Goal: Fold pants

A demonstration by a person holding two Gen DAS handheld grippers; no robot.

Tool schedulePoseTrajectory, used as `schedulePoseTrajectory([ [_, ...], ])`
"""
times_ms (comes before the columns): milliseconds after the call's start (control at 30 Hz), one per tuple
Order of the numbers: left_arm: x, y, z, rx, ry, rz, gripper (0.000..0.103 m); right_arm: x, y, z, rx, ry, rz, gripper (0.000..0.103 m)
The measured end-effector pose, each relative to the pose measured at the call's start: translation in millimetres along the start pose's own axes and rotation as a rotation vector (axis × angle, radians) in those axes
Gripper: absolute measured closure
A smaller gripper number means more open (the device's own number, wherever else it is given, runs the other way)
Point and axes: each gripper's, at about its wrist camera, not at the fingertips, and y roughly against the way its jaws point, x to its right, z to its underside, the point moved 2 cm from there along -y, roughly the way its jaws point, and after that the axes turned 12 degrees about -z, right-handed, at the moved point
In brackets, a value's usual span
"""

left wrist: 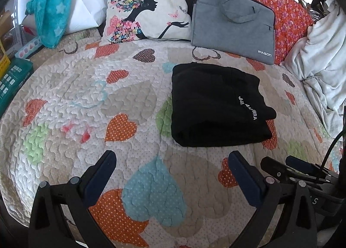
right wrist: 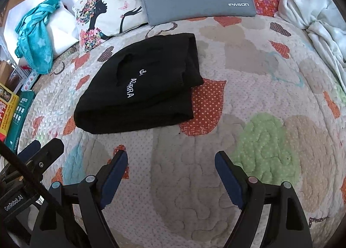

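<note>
The black pants lie on the quilt as a compact, thick rectangle — layers stacked, white stitched lettering facing up, one corner sticking out a little on the side nearest the crumpled white blanket. By the look of it, the folding is done or all but done. Both tools hover over bare quilt on the near side of the bundle, apart from it. The left gripper is released, jaws spread wide with nothing between them; the right gripper is likewise spread and empty. Any next move would probably be small: tucking in the loose corner or pressing the stack flat, which calls for reaching forward and pinching only the top layer's edge so the folds beneath do not shift.

The pants look like soft, heavy knit that slumps at its edges. The quilt is puffy and stitched in wavy lines with dotted heart patches. Beyond sit a printed pillow, a flat grey laptop bag and a fuzzy teal towel.
</note>
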Motion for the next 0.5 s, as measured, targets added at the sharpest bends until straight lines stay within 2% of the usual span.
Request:
schedulePoseTrajectory([
  [500,1.5,-5.9,3.2,-0.03,-0.006,0.023,0.0,3.4,-1.0,0.1,-0.003,-0.006,0.015,0.015],
])
